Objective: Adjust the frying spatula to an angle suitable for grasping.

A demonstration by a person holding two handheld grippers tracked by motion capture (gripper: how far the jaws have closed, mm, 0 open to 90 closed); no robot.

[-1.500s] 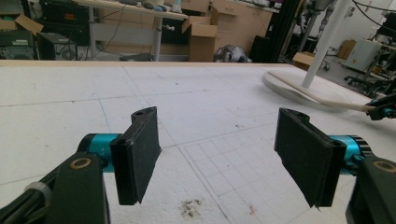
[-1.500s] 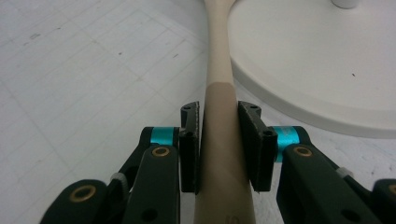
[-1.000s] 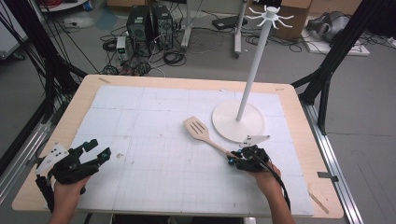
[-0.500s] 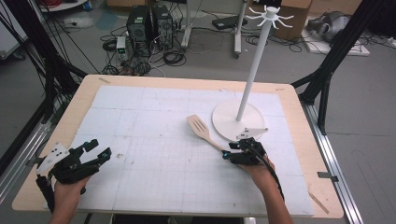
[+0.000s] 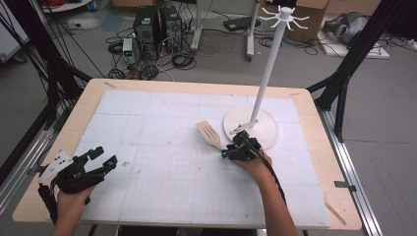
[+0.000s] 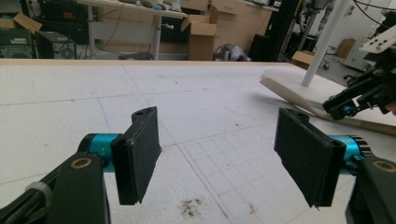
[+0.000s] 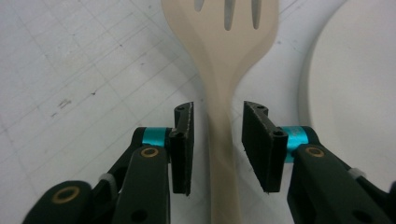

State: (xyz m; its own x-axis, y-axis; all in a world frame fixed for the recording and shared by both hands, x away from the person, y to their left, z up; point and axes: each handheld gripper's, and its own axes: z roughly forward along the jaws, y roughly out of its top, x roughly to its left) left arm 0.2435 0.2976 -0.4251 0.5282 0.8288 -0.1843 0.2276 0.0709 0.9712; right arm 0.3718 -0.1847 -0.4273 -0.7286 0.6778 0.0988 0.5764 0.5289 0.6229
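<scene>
Wooden spatula (image 5: 211, 135), head away from right gripper (image 5: 231, 151)

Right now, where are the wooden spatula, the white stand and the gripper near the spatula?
spatula (image 5: 210, 133): high view, on its slotted blade.
white stand (image 5: 268, 73): high view, on its upright pole.
right gripper (image 7: 217, 144): right gripper view, between its two jaws, either side of the handle.

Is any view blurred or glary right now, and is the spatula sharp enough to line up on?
Right gripper view: the wooden spatula is soft, its handle smeared between the jaws, while the right gripper itself looks crisp. Left gripper view: jaws and foam mat sharp, background bright but readable. High view: even light, soft shadows, no glare; the white stand shows clearly.
</scene>
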